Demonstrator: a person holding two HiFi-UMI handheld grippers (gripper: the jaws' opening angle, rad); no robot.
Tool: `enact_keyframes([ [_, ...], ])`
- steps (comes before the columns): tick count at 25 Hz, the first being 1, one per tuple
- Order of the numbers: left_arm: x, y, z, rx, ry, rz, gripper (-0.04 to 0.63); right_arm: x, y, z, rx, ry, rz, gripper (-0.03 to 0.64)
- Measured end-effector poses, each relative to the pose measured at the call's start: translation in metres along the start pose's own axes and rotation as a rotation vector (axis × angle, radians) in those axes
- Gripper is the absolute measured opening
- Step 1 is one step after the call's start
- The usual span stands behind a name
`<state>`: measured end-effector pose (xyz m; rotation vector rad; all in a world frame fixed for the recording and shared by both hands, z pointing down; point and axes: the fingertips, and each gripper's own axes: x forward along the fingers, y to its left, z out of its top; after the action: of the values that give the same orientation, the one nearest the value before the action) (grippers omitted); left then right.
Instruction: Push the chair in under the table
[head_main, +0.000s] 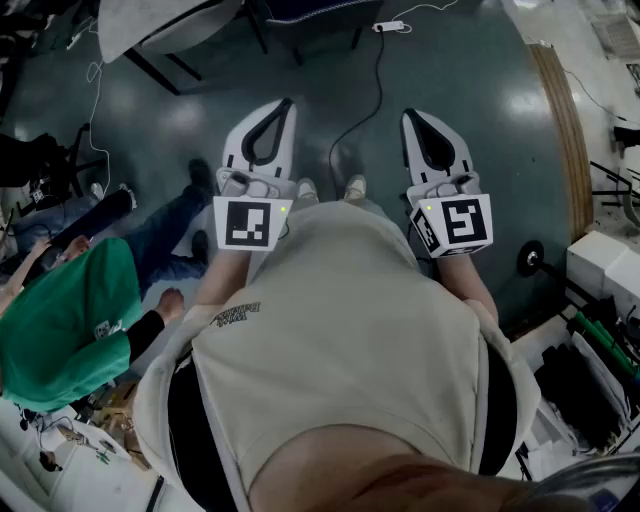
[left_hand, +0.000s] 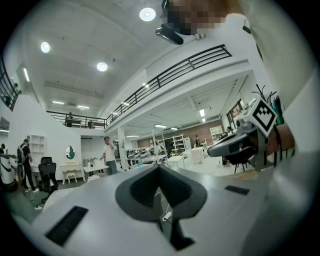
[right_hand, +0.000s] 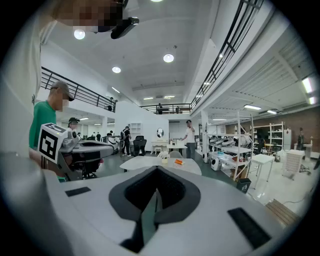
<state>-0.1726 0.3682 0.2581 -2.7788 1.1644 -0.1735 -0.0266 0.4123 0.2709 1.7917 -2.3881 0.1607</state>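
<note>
In the head view my left gripper and right gripper are held side by side in front of the person's body, above the dark floor. Both are shut with nothing between the jaws. Ahead, at the top edge, the pale table stands on black legs, with a dark chair seat beside it, mostly cut off. In the right gripper view the shut gripper points at a round white table with small items on it. The left gripper, seen in its own view, points into the open hall.
A person in a green shirt sits at the left, legs stretched toward the middle. A black cable runs across the floor from a power strip. A curved wooden strip and white boxes lie at the right.
</note>
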Motion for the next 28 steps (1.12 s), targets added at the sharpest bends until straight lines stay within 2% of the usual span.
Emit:
enact_keyframes([
  [13, 0.004, -0.016, 0.005, 0.006, 0.006, -0.009, 0.009, -0.011, -0.014, -0.003, 0.028, -0.011, -0.001, 0.008],
  [22, 0.019, -0.027, 0.008, 0.023, 0.0, 0.017, 0.009, -0.011, -0.033, -0.007, 0.033, -0.025, 0.025, 0.008],
  [28, 0.027, -0.061, 0.015, 0.038, 0.003, 0.045, 0.009, -0.035, -0.057, -0.011, 0.019, -0.043, 0.05, 0.008],
])
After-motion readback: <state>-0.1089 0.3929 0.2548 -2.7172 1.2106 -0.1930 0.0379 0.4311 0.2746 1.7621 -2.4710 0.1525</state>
